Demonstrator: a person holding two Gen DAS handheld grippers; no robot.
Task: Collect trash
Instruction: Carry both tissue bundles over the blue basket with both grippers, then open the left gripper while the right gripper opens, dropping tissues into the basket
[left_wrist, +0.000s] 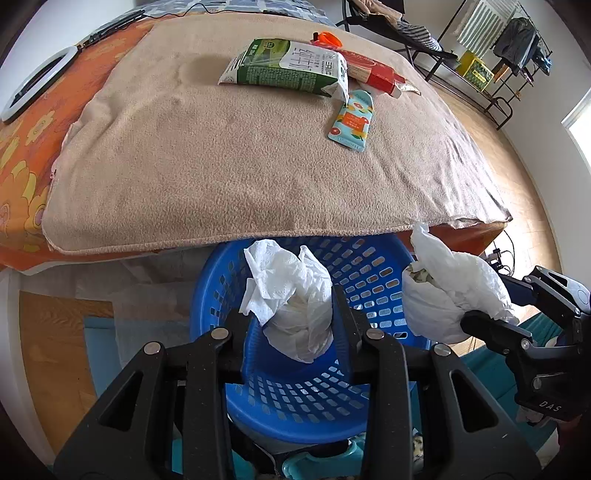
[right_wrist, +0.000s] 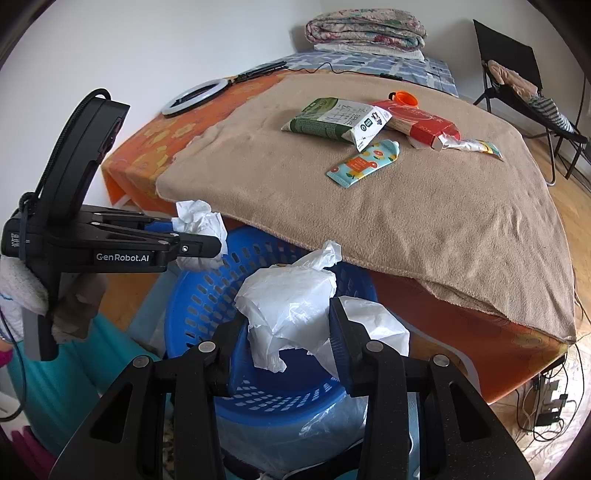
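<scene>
Two wads held over the blue perforated plastic basket (left_wrist: 295, 402): left gripper (left_wrist: 291, 328) pinches crumpled white paper towel (left_wrist: 291, 295), right gripper (right_wrist: 288, 332) pinches white plastic wrapper (right_wrist: 288, 306); spread jaws only when centred above the opening directly below.

On the side of the left gripper (right_wrist: 207, 236), as your right wrist camera sees it, you can read "GenRobot.AI" in white letters. In your left wrist view, the body of the right gripper (left_wrist: 476, 321) carries the letters "DAS". The green milk carton (left_wrist: 288, 68) on the blanket bears large print, but you cannot read it.
</scene>
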